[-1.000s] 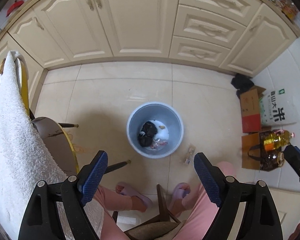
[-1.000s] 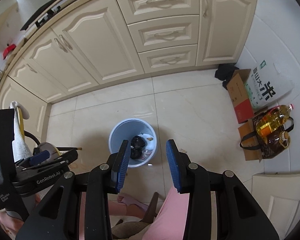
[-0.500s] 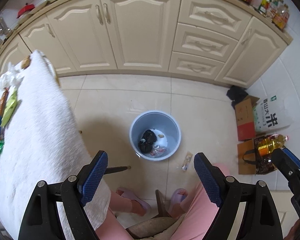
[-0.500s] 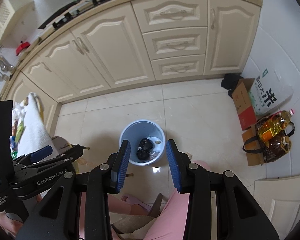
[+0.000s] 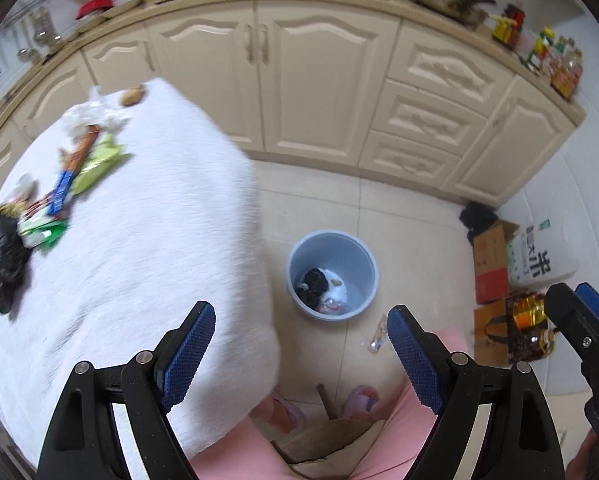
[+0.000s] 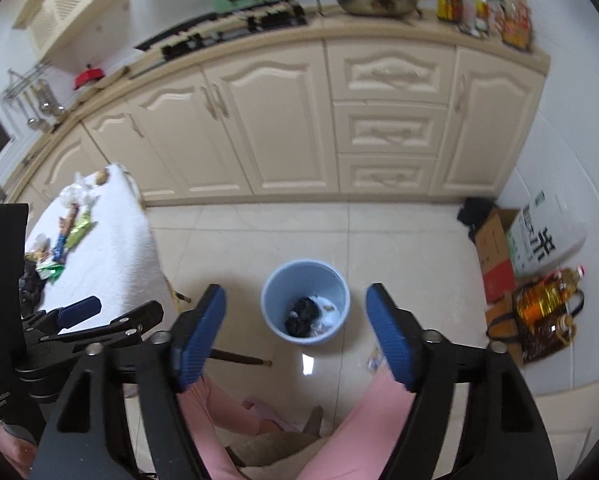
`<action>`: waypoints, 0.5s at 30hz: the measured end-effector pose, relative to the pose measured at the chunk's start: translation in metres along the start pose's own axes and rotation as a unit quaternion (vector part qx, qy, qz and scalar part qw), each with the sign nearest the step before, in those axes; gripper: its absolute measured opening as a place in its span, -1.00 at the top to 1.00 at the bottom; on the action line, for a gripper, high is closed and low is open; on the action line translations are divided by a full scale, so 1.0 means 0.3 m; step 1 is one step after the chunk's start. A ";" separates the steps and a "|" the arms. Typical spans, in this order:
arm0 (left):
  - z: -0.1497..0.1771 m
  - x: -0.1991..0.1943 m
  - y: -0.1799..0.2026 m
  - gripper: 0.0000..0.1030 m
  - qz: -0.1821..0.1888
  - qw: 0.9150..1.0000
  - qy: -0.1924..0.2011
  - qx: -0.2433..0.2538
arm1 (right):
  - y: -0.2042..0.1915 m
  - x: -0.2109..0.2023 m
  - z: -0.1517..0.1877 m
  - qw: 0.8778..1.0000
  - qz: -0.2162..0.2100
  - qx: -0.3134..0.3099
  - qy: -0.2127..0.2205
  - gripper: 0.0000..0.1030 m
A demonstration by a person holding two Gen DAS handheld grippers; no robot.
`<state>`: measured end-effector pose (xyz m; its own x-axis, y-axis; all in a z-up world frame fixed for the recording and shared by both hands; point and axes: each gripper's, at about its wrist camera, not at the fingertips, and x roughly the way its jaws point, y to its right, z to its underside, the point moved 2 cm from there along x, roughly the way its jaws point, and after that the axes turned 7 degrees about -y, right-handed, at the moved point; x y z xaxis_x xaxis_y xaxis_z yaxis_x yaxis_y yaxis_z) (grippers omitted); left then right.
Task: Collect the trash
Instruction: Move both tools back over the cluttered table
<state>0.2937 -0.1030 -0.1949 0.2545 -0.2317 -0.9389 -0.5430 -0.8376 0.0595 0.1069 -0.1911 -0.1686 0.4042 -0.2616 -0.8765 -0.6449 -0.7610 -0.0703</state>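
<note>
inventory, my view: blue bin [image 6: 304, 307] on the floor, some trash inside; wrappers [image 5: 71, 176] uncollected on the white-covered table [image 5: 147, 240]; stray piece [image 5: 377, 337] beside the bin. left gripper [image 5: 301, 346] spread, empty; right gripper [image 6: 297, 334] just opening, nothing between.

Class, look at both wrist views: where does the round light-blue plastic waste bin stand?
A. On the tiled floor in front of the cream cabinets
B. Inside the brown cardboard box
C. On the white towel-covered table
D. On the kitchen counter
A: the round light-blue plastic waste bin stands on the tiled floor, in front of the cream cabinets.
</note>
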 end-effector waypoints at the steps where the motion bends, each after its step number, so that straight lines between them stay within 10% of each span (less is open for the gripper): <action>1: 0.019 -0.024 -0.025 -0.66 -0.001 1.000 0.006 -0.007 | -0.013 -0.007 0.002 1.000 -0.001 -0.004 0.003 -0.50; 15: 0.275 -0.336 -0.439 -0.78 -0.047 0.986 0.062 -0.151 | -0.395 -0.007 0.007 0.992 -0.066 -0.103 0.014 -0.89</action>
<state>0.2735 0.0713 -0.1362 0.3977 -0.1899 -0.8976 -0.2552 -0.9626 0.0906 0.1811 -0.0992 -0.1593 0.4955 -0.1659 -0.8526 -0.4396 -0.8945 -0.0814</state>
